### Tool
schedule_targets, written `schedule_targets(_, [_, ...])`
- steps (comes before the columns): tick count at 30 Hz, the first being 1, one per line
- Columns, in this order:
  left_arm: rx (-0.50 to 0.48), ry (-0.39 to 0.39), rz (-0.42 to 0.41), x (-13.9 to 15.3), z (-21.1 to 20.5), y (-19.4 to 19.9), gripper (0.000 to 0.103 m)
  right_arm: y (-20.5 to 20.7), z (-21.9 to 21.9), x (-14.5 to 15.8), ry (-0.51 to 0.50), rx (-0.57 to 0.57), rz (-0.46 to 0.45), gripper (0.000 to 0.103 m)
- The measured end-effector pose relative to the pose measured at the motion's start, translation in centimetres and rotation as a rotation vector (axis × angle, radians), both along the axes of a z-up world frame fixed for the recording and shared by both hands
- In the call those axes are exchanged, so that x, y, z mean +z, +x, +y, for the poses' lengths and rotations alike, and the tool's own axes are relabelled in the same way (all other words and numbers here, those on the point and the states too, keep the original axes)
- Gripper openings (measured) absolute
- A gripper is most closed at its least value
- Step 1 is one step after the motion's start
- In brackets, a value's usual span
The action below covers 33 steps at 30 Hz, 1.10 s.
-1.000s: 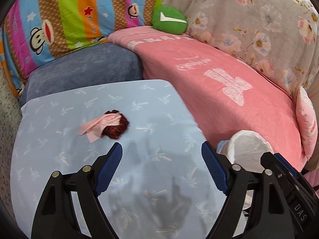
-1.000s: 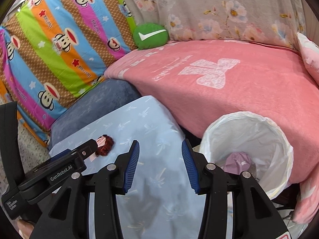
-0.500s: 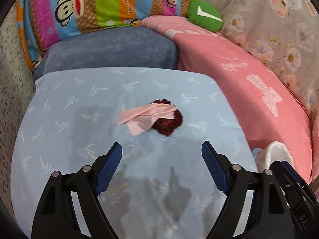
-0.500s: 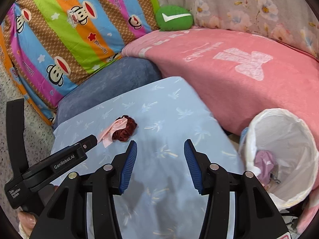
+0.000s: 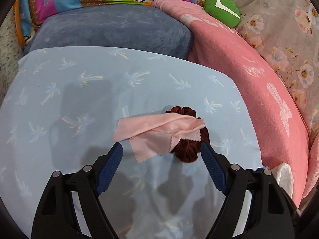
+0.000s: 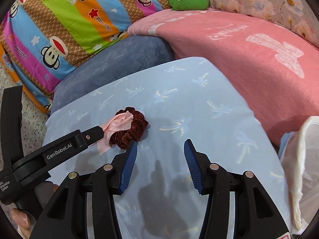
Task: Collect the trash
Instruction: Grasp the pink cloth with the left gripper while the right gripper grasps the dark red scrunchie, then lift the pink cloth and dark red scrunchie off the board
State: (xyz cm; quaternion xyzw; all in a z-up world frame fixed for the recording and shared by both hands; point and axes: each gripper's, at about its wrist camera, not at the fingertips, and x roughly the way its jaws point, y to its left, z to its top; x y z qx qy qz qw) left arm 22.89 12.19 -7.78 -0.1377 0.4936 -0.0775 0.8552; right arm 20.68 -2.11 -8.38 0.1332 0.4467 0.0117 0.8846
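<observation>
A pink cloth scrap (image 5: 157, 133) lies draped over a dark red velvet scrunchie (image 5: 189, 149) on the light blue palm-print surface (image 5: 79, 99). My left gripper (image 5: 161, 149) is open, its blue pads on either side of the cloth and scrunchie, close above them. In the right wrist view the cloth (image 6: 117, 124) and scrunchie (image 6: 131, 129) lie just left of my right gripper (image 6: 160, 145), which is open and empty. The left gripper's black arm (image 6: 59, 149) reaches to the cloth there. The white-lined trash bin (image 6: 305, 159) stands at the right edge.
A blue-grey cushion (image 5: 111, 29), a pink blanket (image 5: 249, 75) and a striped cartoon pillow (image 6: 69, 20) ring the surface. A green cushion (image 5: 221, 8) sits at the back. The bin liner shows in the left wrist view (image 5: 285, 177) at lower right.
My left gripper has moved forward and down until its open pads straddle the cloth and scrunchie. My right gripper has swung left, away from the bin, toward the same spot.
</observation>
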Motion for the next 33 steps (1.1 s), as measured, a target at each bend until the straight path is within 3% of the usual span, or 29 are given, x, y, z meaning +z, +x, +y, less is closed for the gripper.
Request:
schedule_targets(5, [-0.038,0.002,0.040,-1.5,-0.4,1.4,0.047,1.8,1.0,-1.7,0.020,0.016,0.025,0.049])
schedule_targets(7, [-0.036,-0.003,0.055,-2.0,0.0,1.5,0.021,2.4,1.5,-2.3,0.029,0.028,0.030,0.049])
schedule_targets(10, [-0.028,-0.066,0.069,-2.4,1.1,1.4,0.008,3.0,2.1,-2.9,0.042,0.042,0.035,0.049])
schedule_targets(17, [0.014,-0.083,0.037,-1.4,3.6,0.0,0.006,4.0,3.6,-3.3,0.093,0.075,0.031,0.049])
schedule_targets(21, [0.034,-0.033,0.029,-1.5,4.2,-0.1,0.006,5.0,5.1,-3.9,0.106,0.091,0.047,0.049])
schedule_targets(27, [0.057,-0.040,0.041,-1.8,5.3,-0.3,0.006,5.8,7.1,-5.0,0.144,0.122,0.076,0.048])
schedule_targets(28, [0.060,-0.042,0.047,-2.0,5.6,-0.4,0.006,5.8,7.4,-5.1,0.144,0.128,0.082,0.044])
schedule_targets(29, [0.063,-0.038,0.052,-2.1,5.8,-0.4,0.006,5.9,7.8,-5.3,0.146,0.142,0.089,0.032])
schedule_targets(31, [0.070,-0.035,0.060,-2.3,6.0,-0.5,0.006,5.9,8.2,-5.7,0.131,0.159,0.102,0.020])
schedule_targets(33, [0.071,-0.038,0.060,-2.3,6.2,-0.9,0.006,5.3,8.2,-5.3,0.126,0.164,0.094,0.017])
